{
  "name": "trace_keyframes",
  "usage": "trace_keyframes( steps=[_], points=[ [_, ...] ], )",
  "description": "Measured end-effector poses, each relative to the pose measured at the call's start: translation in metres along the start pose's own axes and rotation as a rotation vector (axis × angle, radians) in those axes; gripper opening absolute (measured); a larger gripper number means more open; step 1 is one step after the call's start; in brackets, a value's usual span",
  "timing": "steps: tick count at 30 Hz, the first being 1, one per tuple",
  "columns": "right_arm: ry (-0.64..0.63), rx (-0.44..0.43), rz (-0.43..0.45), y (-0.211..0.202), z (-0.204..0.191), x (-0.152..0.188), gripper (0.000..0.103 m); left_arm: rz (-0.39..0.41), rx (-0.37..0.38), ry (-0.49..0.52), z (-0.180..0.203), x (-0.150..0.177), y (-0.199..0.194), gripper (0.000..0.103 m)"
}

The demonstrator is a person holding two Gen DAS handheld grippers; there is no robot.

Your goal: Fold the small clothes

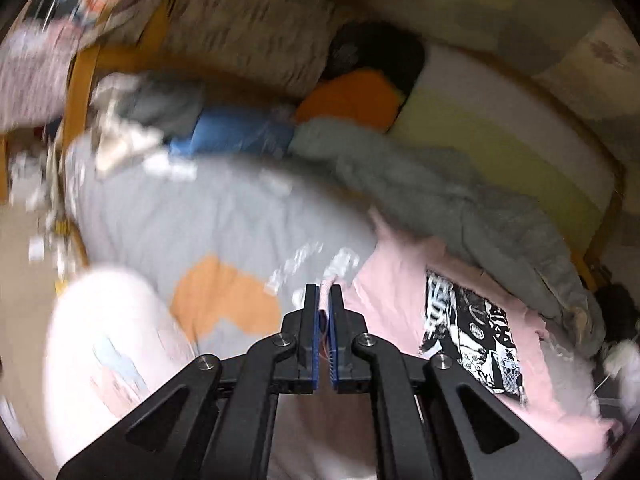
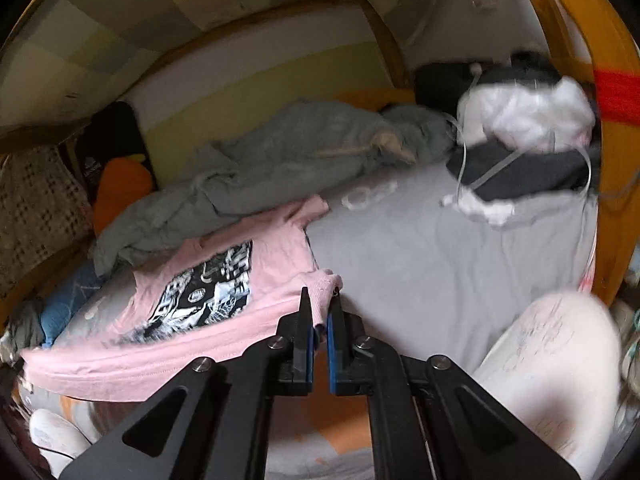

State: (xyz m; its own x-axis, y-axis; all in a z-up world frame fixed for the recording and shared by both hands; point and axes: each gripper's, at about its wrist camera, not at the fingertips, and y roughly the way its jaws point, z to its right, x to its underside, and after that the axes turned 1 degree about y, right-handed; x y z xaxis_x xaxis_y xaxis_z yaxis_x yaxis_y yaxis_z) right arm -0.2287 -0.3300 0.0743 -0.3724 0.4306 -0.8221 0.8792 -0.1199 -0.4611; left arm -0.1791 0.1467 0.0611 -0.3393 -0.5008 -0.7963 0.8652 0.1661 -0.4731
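A small pink T-shirt (image 2: pixel 276 272) with a black-and-white print lies spread on the grey bed sheet (image 2: pixel 420 264). My right gripper (image 2: pixel 320 300) is shut on the shirt's near right corner and holds it slightly lifted. In the left wrist view the pink T-shirt (image 1: pixel 400 292) lies to the right. My left gripper (image 1: pixel 325 292) is shut on its left edge, with pink cloth showing between the blue pads. The left wrist view is blurred by motion.
A grey-green garment (image 2: pixel 256 172) is bunched behind the shirt. A pile of white and dark clothes (image 2: pixel 528 136) sits at the back right by the wooden bed frame (image 2: pixel 616 208). Pale-clad knees (image 2: pixel 552 352) are near the front. An orange cushion (image 1: pixel 352 98) lies at the back.
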Motion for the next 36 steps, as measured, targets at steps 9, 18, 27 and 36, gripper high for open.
trace_keyframes(
  steps=[9, 18, 27, 36],
  points=[
    [-0.017, 0.001, -0.087, 0.089, -0.029, -0.045, 0.004, -0.079, -0.063, 0.136, 0.086, -0.055, 0.127, 0.003],
    [-0.133, 0.151, -0.176, 0.246, -0.033, -0.088, 0.064, -0.152, -0.178, 0.311, 0.092, -0.056, 0.225, 0.079],
    [-0.059, 0.002, -0.361, 0.205, -0.004, -0.059, 0.068, -0.373, 0.011, 0.299, 0.057, -0.024, 0.197, 0.079],
    [0.026, -0.148, -0.456, 0.191, 0.004, -0.012, 0.034, -0.353, 0.046, 0.313, 0.047, 0.002, 0.189, 0.020]
  ],
)
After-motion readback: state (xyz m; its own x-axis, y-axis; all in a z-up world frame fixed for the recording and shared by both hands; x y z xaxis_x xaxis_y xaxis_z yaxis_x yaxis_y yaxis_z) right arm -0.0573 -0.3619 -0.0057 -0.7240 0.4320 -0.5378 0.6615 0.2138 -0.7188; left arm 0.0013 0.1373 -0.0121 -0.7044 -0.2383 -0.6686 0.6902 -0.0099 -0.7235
